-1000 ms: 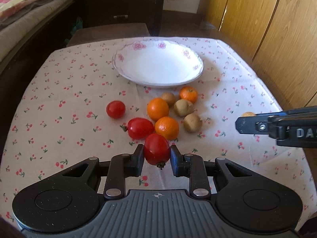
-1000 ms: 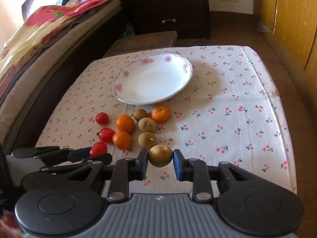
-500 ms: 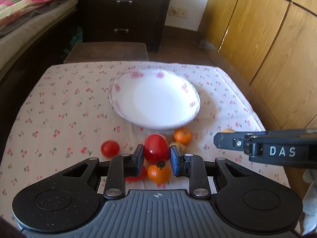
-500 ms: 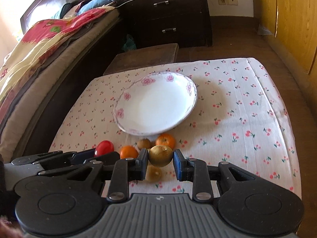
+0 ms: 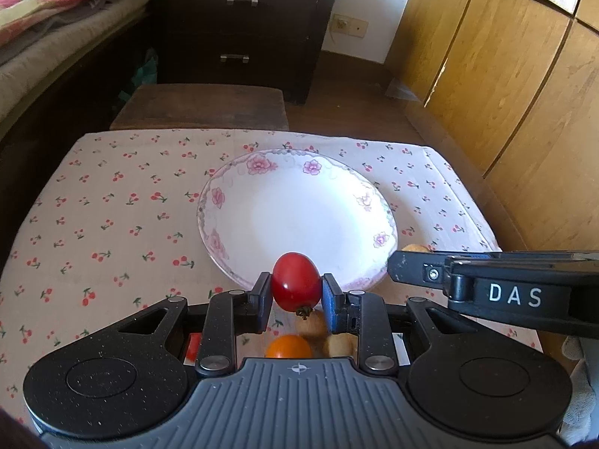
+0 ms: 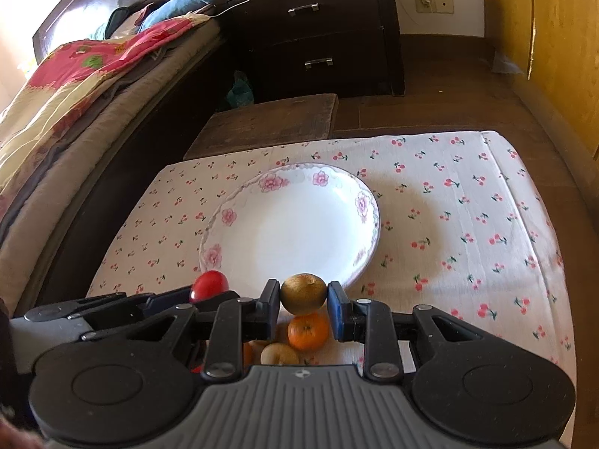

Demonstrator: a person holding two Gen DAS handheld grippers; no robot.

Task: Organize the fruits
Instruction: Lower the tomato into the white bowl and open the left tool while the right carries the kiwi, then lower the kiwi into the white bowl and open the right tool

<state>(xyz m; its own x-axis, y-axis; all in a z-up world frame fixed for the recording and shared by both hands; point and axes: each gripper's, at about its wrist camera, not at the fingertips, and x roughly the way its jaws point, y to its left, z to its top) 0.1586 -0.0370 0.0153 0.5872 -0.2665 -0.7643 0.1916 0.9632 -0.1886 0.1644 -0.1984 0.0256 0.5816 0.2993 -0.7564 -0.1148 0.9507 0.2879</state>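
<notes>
My left gripper [image 5: 295, 292] is shut on a red tomato [image 5: 295, 281] and holds it in the air at the near rim of the white flowered plate [image 5: 232, 202]. My right gripper [image 6: 304, 297] is shut on a brown kiwi [image 6: 303, 293], raised at the plate's [image 6: 239, 202] near rim. The tomato also shows in the right wrist view [image 6: 209, 285]. Below the grippers lie an orange [image 6: 307, 331], another kiwi [image 6: 279, 353], and in the left wrist view an orange [image 5: 288, 347] and a kiwi [image 5: 310, 323]. The plate holds nothing.
The table wears a white cherry-print cloth [image 5: 112, 217]. A wooden stool [image 5: 202, 108] stands beyond its far edge, a dark dresser [image 5: 243, 26] behind it. A bed [image 6: 56, 104] runs along the left, wooden cabinets [image 5: 505, 75] along the right.
Both grippers have risen and moved forward with their fruit, from over the fruit cluster to the plate's near rim. The fruits on the cloth now sit under the grippers.
</notes>
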